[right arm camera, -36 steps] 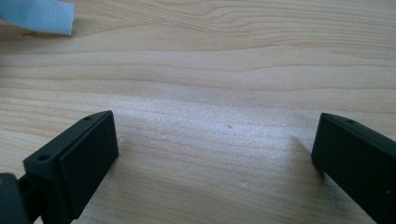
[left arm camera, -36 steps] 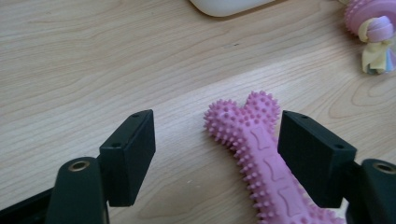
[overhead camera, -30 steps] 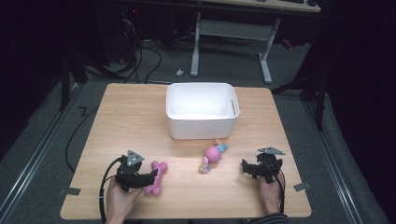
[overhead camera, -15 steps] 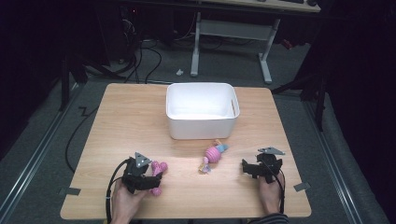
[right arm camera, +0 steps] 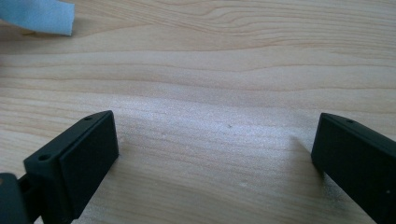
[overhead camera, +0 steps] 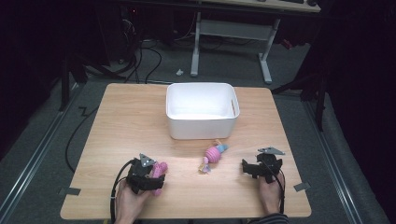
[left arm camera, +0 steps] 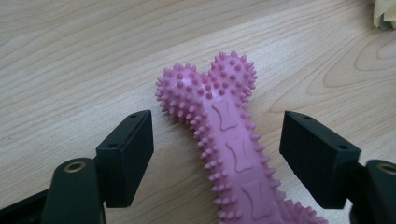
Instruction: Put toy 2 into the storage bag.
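A pink spiky bone toy (left arm camera: pixel 229 140) lies flat on the wooden table (overhead camera: pixel 126 126), near its front left. My left gripper (left arm camera: pixel 217 135) straddles the toy's shaft; both black pads stand a little off the spikes. Its jaws have just been closing with the toy between them, and they are open. In the high view the left gripper (overhead camera: pixel 156 179) covers most of the bone toy (overhead camera: pixel 161 169). My right gripper (overhead camera: pixel 250 167) rests at the front right, open, with bare wood between its jaws in the right gripper view (right arm camera: pixel 215 140).
A white bin (overhead camera: pixel 202 122) stands in the middle at the back of the table. A small pink and blue rope toy (overhead camera: pixel 214 153) lies between the two grippers; its ends show as a yellow end (left arm camera: pixel 385 11) and a blue end (right arm camera: pixel 39 16).
The left gripper has shifted right over the pink bone toy, which lay beside it a second ago. The right gripper has stayed still.
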A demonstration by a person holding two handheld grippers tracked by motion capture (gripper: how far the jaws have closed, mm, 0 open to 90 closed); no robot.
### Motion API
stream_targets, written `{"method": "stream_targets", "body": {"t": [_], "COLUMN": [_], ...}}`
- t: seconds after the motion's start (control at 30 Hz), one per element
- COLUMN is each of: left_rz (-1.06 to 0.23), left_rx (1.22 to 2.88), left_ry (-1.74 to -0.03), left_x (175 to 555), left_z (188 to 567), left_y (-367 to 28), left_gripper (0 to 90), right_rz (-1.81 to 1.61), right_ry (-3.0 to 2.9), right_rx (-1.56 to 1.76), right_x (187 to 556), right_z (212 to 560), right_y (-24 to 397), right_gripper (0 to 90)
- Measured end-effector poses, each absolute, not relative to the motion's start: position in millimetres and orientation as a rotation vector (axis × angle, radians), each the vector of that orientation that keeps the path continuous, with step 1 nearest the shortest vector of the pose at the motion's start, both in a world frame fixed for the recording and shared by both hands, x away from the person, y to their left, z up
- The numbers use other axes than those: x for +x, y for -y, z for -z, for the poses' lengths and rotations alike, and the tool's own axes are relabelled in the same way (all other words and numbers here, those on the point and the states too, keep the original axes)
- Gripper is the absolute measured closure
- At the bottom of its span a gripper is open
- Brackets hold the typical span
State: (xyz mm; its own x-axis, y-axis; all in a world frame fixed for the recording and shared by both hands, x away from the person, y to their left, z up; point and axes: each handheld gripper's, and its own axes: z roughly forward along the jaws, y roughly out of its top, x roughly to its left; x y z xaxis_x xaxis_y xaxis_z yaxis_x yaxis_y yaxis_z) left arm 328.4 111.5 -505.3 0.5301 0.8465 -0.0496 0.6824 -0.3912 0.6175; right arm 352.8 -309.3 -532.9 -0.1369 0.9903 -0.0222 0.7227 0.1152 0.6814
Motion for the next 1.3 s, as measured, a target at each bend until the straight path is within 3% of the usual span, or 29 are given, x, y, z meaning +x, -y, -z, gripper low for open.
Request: {"method": "stream_targets", "body": {"t": [0.57, 1.3], "left_rz": [-0.374, -0.370], "left_rx": [2.235, 2.274], "left_ry": [-1.265, -1.281], "left_x": [331.6, 333.6], "left_z": [509.8, 510.7], "left_y": [-103.6, -102.0], "left_gripper": [33.0, 45.8], "right_rz": [-0.734, -0.739], "right_ry": [-1.919, -1.920], "right_rx": [1.659, 1.656], "right_x": [352.9, 352.6], "right_z": [532.9, 532.8], "right_y": [309.4, 309.3], "right_gripper": [0.2, 1.1]}}
